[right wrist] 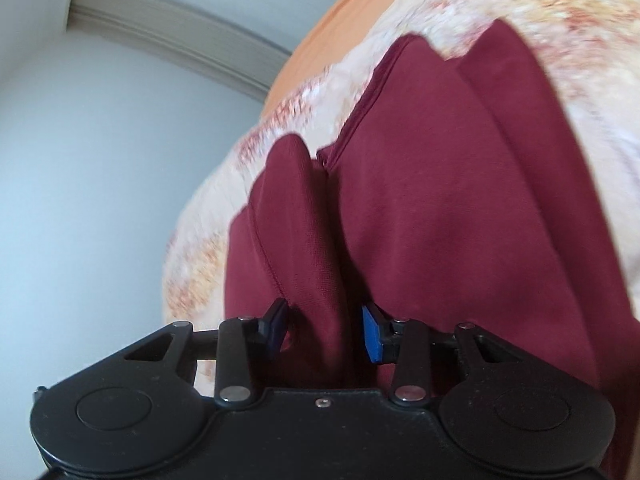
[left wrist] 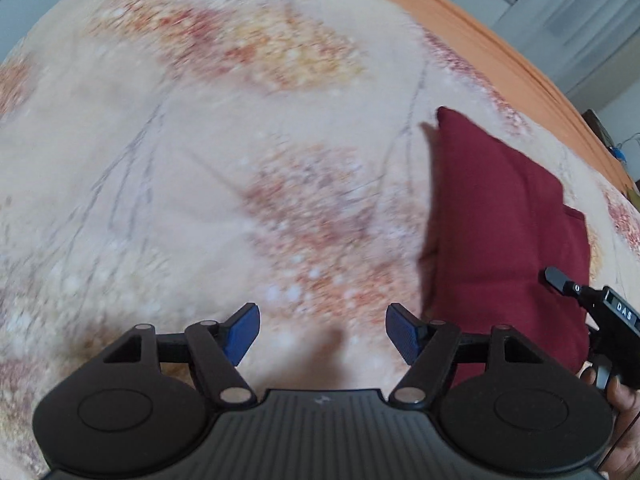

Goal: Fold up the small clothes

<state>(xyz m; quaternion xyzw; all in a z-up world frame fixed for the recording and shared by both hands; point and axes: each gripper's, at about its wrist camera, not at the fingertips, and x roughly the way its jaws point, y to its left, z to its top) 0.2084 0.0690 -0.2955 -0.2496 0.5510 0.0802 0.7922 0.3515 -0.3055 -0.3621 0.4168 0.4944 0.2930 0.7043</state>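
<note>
A dark red garment [left wrist: 500, 232] lies on the floral bedspread [left wrist: 240, 140] at the right of the left wrist view. My left gripper [left wrist: 322, 334] is open and empty, over bare bedspread to the left of the garment. In the right wrist view the garment [right wrist: 440, 200] fills the middle, with a raised fold running between the fingers. My right gripper [right wrist: 326, 334] has its jaws partly apart with that fold of fabric between the blue pads [right wrist: 372, 336]; whether they pinch it is unclear. The right gripper also shows at the right edge of the left wrist view [left wrist: 592, 304].
An orange sheet edge [left wrist: 500, 40] borders the bedspread at the far side. A pale wall and window [left wrist: 560, 8] lie beyond. In the right wrist view a wall and white moulding [right wrist: 160, 32] are at the left.
</note>
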